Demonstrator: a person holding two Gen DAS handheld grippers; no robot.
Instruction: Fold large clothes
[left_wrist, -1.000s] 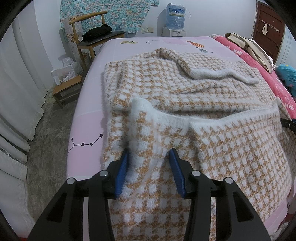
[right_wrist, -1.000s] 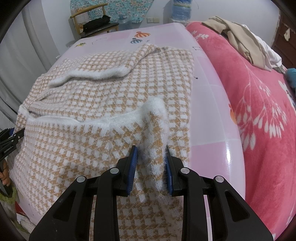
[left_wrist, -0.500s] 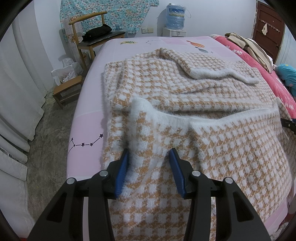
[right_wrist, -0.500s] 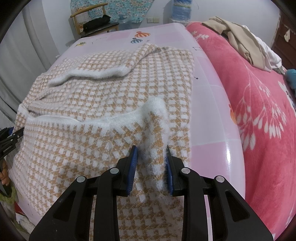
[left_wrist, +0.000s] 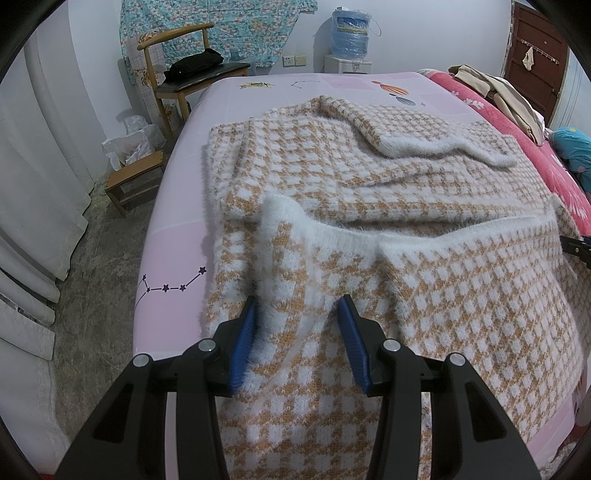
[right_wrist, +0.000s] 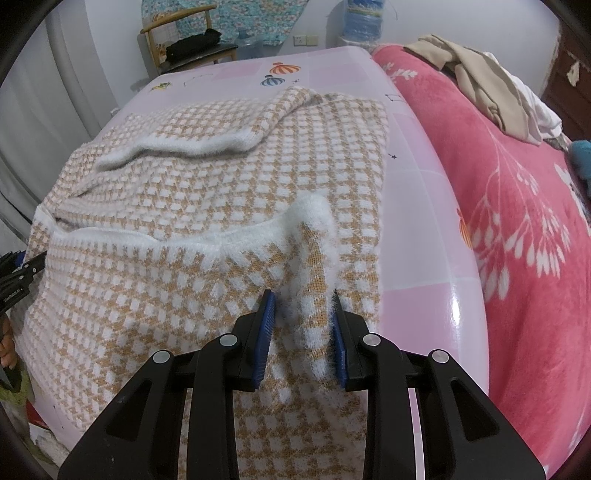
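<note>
A fluffy tan-and-white checked sweater (left_wrist: 369, 177) lies spread on the pink bed sheet (left_wrist: 177, 258), one sleeve folded across its far part. Its white-edged near hem is doubled up over the body. My left gripper (left_wrist: 297, 332) is shut on a raised ridge of that hem at the sweater's left side. In the right wrist view the same sweater (right_wrist: 221, 184) shows, and my right gripper (right_wrist: 301, 328) is shut on a narrower ridge of the hem near the right side. Both grippers point steeply down at the bed.
A red floral blanket (right_wrist: 517, 221) covers the bed's right half, with beige clothes (right_wrist: 487, 81) piled on it. Left of the bed are white curtains (left_wrist: 37, 184), a low wooden stool (left_wrist: 133, 181) and a chair (left_wrist: 192, 74). A water bottle (left_wrist: 351, 33) stands by the far wall.
</note>
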